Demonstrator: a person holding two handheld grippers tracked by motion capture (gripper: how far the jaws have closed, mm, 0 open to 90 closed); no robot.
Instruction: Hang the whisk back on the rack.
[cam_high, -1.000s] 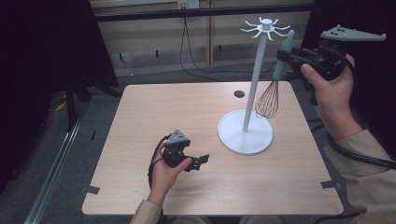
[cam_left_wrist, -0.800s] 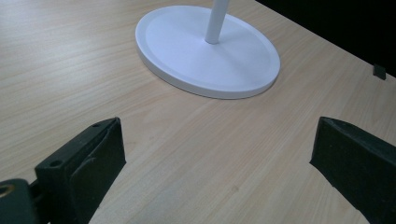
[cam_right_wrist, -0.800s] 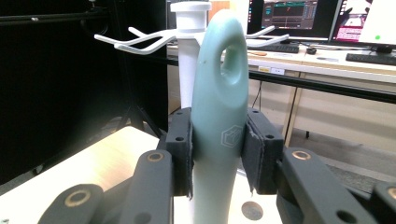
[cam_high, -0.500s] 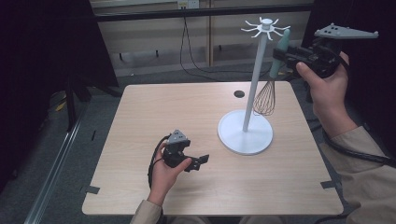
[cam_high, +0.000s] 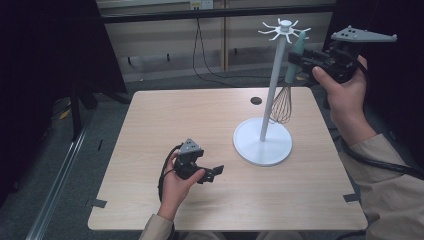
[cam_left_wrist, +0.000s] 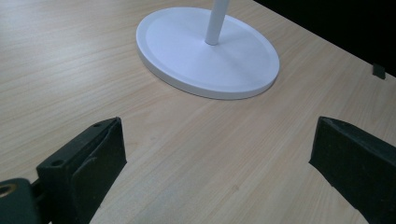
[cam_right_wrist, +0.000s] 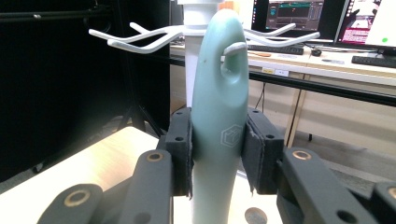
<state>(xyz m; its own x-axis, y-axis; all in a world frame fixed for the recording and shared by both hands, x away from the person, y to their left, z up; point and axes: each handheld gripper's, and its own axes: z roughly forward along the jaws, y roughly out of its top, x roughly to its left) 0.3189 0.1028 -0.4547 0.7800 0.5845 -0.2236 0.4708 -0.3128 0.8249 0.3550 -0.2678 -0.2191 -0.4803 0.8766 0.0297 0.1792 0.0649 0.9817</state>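
Pale wood surface (cam_high: 200, 125) carries white hook stand (cam_high: 262, 145). Right claw (cam_right_wrist: 217, 149) clamped on green whisk (cam_right_wrist: 219, 93) handle, hanging hole on hook tip. Left claw (cam_left_wrist: 219, 163) apart, idle, low over surface, out of way.

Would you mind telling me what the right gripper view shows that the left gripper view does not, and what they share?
Right gripper view: the right gripper shut on the whisk's green handle, a white hook through the handle's hole, and monitors behind. Left gripper view: the left gripper open above the bare table, and the stand's round base. Both: the white stand's pole and the wooden tabletop.
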